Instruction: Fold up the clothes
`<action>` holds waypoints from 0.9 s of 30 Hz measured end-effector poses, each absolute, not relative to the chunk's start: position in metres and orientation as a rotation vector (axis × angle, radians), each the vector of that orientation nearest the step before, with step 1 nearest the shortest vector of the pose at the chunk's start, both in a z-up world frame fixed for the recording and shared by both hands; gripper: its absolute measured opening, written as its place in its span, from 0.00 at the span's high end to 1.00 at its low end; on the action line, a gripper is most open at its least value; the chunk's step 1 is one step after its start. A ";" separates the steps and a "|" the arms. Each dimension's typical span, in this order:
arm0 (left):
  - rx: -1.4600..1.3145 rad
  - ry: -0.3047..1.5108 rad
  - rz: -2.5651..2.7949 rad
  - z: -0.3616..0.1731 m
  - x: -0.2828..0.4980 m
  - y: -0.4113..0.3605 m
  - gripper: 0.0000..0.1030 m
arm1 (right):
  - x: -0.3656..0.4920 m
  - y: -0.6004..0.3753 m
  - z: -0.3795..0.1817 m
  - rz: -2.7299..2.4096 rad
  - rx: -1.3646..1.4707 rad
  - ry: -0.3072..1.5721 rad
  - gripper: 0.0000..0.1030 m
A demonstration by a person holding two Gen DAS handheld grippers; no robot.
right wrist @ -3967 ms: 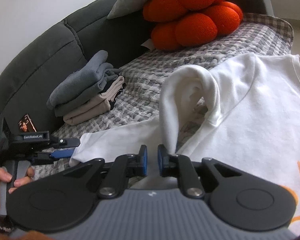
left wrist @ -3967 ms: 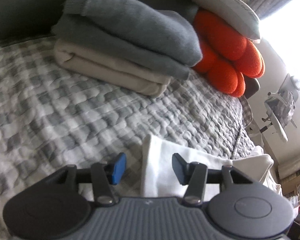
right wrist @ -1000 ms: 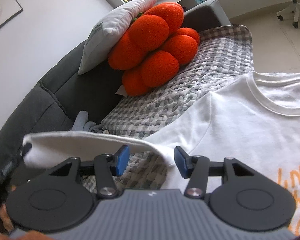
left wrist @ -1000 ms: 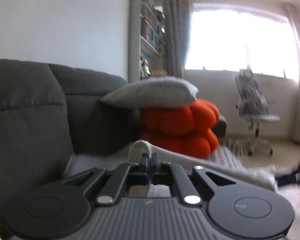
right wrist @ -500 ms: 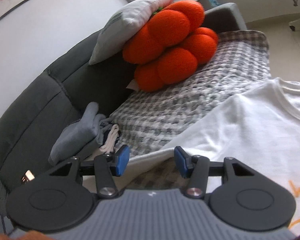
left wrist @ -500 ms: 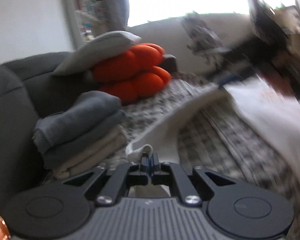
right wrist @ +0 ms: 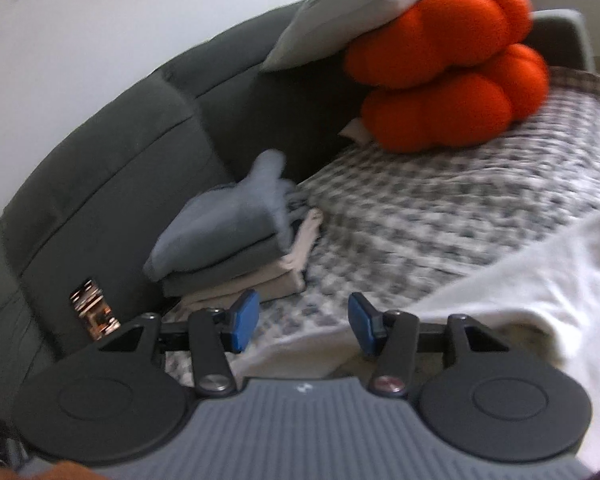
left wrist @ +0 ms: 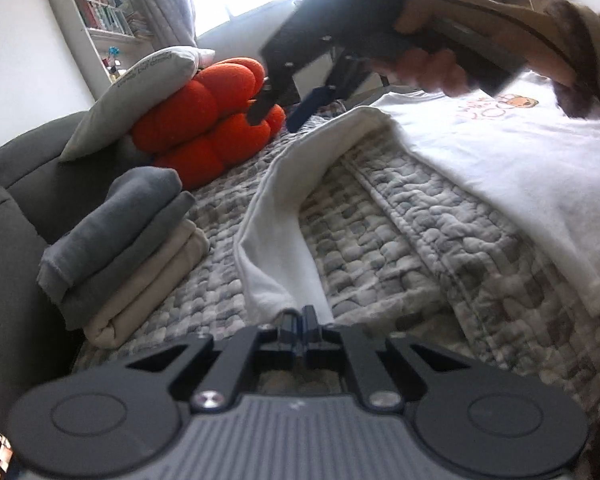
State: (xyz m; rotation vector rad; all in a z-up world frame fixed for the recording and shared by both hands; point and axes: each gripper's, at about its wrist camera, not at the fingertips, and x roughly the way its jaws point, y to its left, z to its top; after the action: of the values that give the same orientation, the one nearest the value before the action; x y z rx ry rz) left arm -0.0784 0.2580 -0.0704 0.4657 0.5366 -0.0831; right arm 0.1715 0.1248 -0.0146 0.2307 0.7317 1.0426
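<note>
White sleeve (left wrist: 284, 240) end hidden btwn left tongs (left wrist: 299, 322)

A white T-shirt (left wrist: 500, 152) lies spread out on the grey checked blanket (left wrist: 400, 240) that covers the sofa. It has orange letters and a small orange picture on its front. One long white sleeve (left wrist: 284, 216) reaches away from the shirt body, across the blanket, toward the pile of folded clothes (left wrist: 120, 248). The sleeve is bent along its length like a soft tunnel, and its end is lifted a little off the blanket. The pile sits on the blanket against the sofa back. It has a grey top folded on a cream one. The pile is neat and is well apart from the shirt body.
</note>
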 end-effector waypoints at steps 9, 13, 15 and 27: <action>0.368 0.559 -0.076 -0.059 -0.078 0.266 0.92 | 0.186 0.188 -0.011 1.148 -0.005 0.948 0.48; 0.267 0.556 -0.077 -0.050 -0.081 0.277 0.65 | 0.170 0.191 -0.018 1.151 -0.148 0.997 0.48; 0.209 0.558 -0.082 -0.045 -0.083 0.283 0.57 | 0.161 0.188 -0.021 1.157 -0.214 1.014 0.48; -0.175 0.585 -0.054 -0.039 -0.092 0.330 0.38 | 0.121 0.168 -0.033 1.120 -0.464 1.006 0.48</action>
State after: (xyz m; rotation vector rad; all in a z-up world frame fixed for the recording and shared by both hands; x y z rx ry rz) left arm -0.0924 0.3297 -0.0391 -0.1747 0.5847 -0.0541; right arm 0.1208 0.1675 -0.0335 -0.4641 1.0062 1.1202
